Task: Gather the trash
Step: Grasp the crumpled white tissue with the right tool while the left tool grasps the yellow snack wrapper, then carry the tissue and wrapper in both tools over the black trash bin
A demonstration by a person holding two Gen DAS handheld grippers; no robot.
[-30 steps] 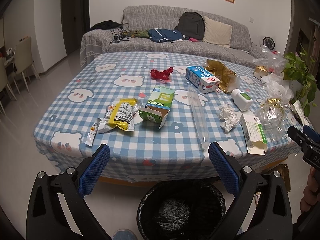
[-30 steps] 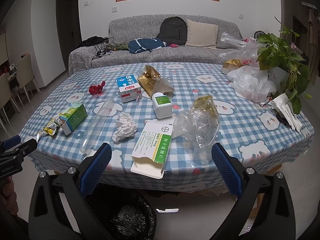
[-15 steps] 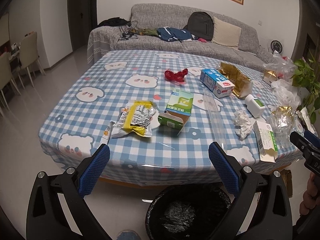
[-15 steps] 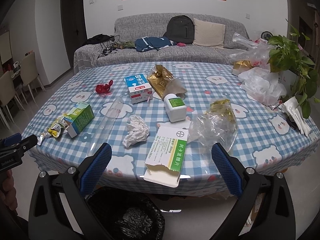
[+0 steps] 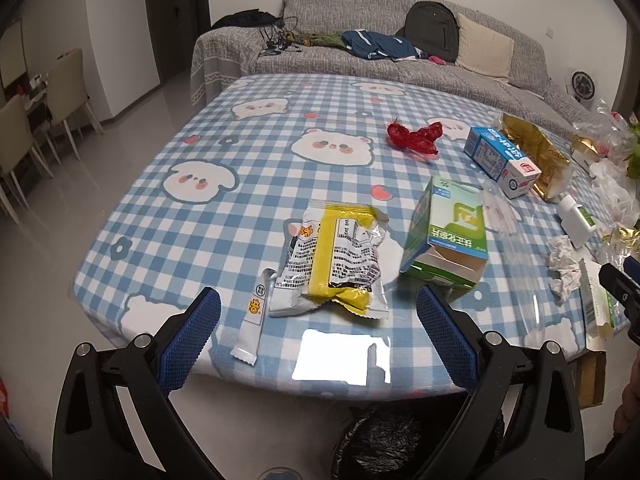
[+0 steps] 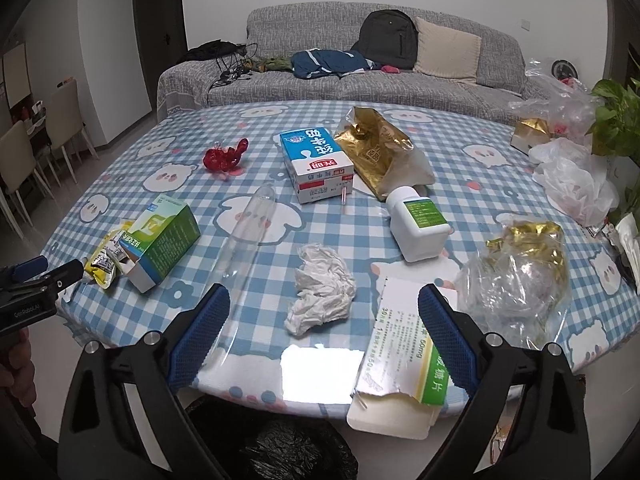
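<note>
Left gripper (image 5: 318, 326) spread wide, empty; yellow-and-silver foil snack wrapper (image 5: 334, 262) at its 12 o'clock. Right gripper (image 6: 324, 330), jaws just narrowing slightly, wide apart, empty; crumpled white tissue (image 6: 322, 288) at 12 o'clock.

the black-lined round trash bin (image 5: 404, 440) under the table edge is partly hidden by gripper arms; the small print on the torn white-and-green medicine box (image 6: 404, 364) is unreadable.

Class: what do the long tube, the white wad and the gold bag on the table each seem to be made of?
Tube: clear hard plastic or glass, glossy; the checks show through it.
Wad: thin matt white tissue paper, probably; soft crumpled folds.
Gold bag: metallic foil-like film, shiny; sharp creases catch the light.
</note>
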